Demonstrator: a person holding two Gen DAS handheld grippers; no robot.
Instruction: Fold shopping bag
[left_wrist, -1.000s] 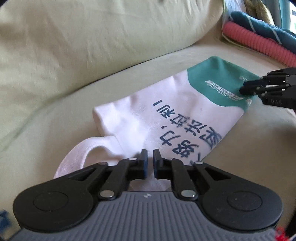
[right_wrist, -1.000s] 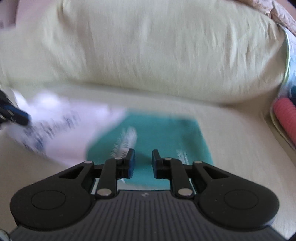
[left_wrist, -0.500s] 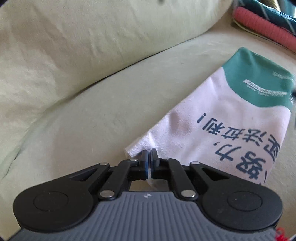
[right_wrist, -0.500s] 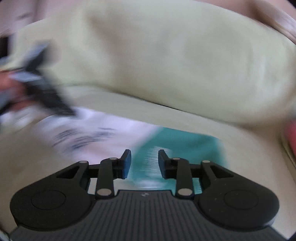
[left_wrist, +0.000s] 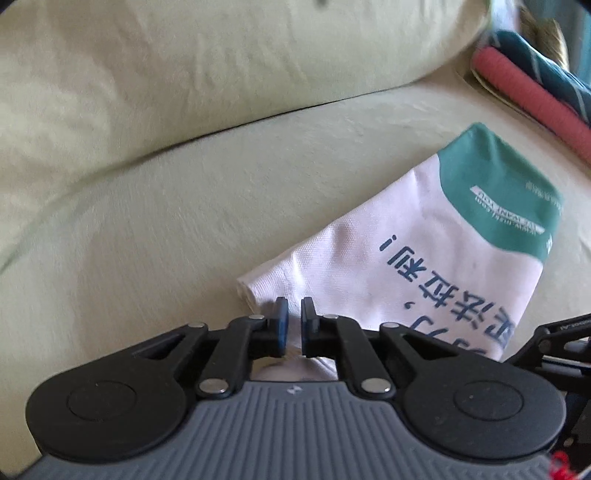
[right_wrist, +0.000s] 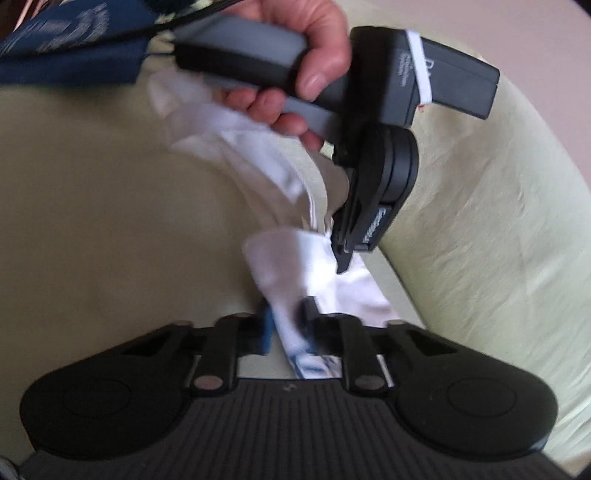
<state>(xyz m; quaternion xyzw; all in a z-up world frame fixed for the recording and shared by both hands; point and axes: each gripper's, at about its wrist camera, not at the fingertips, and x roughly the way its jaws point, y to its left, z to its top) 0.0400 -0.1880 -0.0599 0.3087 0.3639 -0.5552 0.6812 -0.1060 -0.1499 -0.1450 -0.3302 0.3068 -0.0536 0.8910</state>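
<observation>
Left tongs (left_wrist: 291, 325) parted by a narrow gap with white cloth showing in it; clamped or merely touching, not possible to tell. Right tongs (right_wrist: 288, 325) set wider apart, astride a blurred strip of the same cloth, apparently not yet pinching.

Shopping bag (left_wrist: 406, 258) on the sofa seat (left_wrist: 184, 221), gathered into a long narrow band: green end far off toward the pink roll (left_wrist: 535, 92), white end at the left tongs. Near end raised off the seat in the right wrist view, beside the tip of the left tongs (right_wrist: 341, 258). Handle straps (right_wrist: 240, 129) trailing loose below the left hand (right_wrist: 306, 62).

Step in hand, by judgement: a lengthwise fold mid-way, with the white end taken up between the two tools. Next move likely to need a firm hold on both corners of that end, the straps tucked inside, then a level carry toward the green end so that the edges meet square.

Edges: near corner crumpled, long side edges fairly straight, green end flat. Open room: broad bare seat to the left; back cushion (left_wrist: 184, 74) close behind; pink roll crowding the far right.
</observation>
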